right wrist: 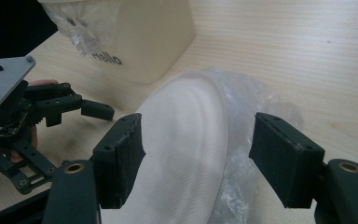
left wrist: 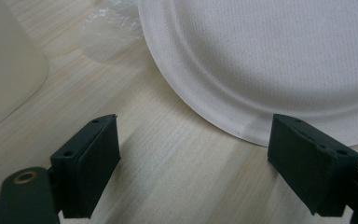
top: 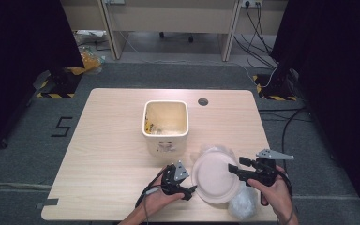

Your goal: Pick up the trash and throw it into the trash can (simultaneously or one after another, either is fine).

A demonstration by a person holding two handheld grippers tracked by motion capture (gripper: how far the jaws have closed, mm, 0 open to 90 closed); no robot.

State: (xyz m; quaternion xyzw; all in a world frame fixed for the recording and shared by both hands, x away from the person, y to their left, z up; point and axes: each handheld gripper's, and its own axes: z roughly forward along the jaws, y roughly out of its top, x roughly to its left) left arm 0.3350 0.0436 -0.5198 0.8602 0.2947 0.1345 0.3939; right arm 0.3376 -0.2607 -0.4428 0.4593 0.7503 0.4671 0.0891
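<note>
While both jaws stand apart, the right gripper (top: pixel 235 168) should close squarely on the round white paper plate (top: pixel 214 176) at lower centre, the left gripper (top: pixel 191 191) steadying its rim.

High cam above my side, looking forward-down at the table (top: pixel 112 140). Both my gripper cams sit close, sharing the paper plate (top: pixel 214 176) at 6 o'clock.

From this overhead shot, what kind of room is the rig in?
Likely a lab or data-collection bay, not a home: black curtains flank a lone wooden table, hazard-striped stand bases sit on grey carpet, and cables run to a wall socket. A taped "5" marks the floor.
</note>
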